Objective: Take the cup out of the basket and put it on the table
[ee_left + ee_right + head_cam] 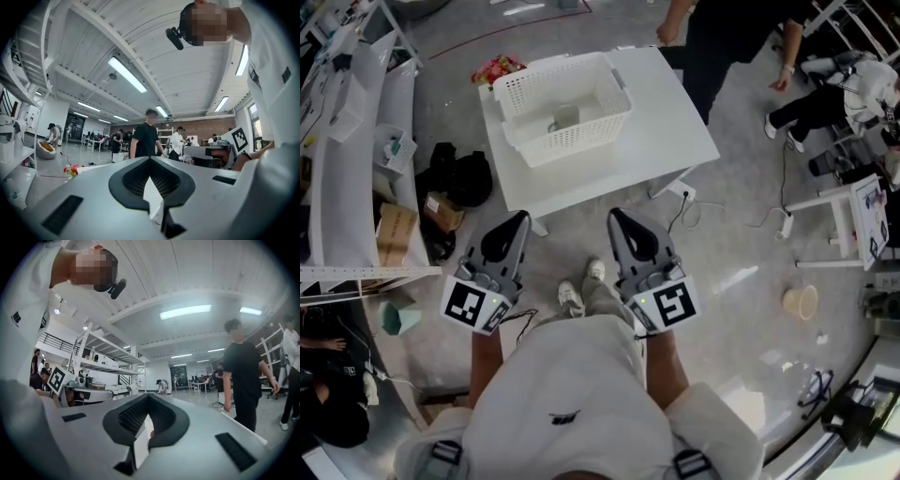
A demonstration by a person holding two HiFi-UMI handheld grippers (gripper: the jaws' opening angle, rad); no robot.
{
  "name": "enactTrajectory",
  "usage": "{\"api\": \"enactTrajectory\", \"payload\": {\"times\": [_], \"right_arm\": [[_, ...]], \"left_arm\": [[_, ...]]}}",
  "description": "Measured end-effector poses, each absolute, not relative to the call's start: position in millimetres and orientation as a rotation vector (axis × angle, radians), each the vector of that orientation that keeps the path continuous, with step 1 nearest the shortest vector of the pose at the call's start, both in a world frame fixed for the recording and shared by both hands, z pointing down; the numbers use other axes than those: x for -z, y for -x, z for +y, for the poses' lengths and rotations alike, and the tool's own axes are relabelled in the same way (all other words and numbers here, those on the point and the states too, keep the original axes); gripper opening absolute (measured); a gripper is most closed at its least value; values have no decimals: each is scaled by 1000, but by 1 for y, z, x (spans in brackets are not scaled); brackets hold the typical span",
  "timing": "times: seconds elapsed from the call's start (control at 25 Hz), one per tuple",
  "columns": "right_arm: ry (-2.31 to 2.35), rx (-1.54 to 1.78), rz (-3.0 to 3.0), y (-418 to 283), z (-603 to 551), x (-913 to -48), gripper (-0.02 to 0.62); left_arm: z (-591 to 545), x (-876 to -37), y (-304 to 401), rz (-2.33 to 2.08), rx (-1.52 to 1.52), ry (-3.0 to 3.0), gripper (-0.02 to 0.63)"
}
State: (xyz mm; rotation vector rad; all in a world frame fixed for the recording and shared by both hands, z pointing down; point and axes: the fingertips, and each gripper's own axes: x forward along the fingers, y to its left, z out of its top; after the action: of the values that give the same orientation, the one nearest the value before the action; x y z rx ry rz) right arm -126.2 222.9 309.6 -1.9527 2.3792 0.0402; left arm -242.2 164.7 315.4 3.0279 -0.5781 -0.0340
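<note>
Looking down, I've got both hands out in front of me, short of the desk (675, 131). My left tool (522, 217) has its jaws pressed together on nothing. Right tool (614, 216), same story: tips meeting, nothing pinched. The cup (565, 116) sits on the bottom of the white basket (581, 141), which stands toward the desk's left side. From my tools the cup lies straight ahead and farther off, just about on the line between the two, so neither hand is clearly nearer. It looks upright, mouth up, though it's small from here. My guess is that I'll need to clear the basket's near wall and come down from above. Writing? Only black square patterns on the marker cubes (473, 305), and a shirt logo (565, 417) too tiny to read.
</note>
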Motion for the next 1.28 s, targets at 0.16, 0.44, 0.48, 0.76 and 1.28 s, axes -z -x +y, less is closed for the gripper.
{"api": "enactTrajectory", "payload": {"times": [0.16,0.44,0.48,0.76,1.28], "right_arm": [[1942,-26,2412,107,197,-315,6],[1866,-4,2434,61,140,-313,6],[1850,2,2433,56,132,-311,6],[1761,1,2478,17,93,-308,6],[1693,17,2531,-19,46,-311,6]], "left_arm": [[140,-320,224,-608,23,-3012,11],[92,-321,182,-699,11,-2991,11],[85,-321,178,-715,11,-2986,11],[51,-319,142,-817,-3,-2966,11],[11,-322,105,-883,-40,-2949,11]]}}
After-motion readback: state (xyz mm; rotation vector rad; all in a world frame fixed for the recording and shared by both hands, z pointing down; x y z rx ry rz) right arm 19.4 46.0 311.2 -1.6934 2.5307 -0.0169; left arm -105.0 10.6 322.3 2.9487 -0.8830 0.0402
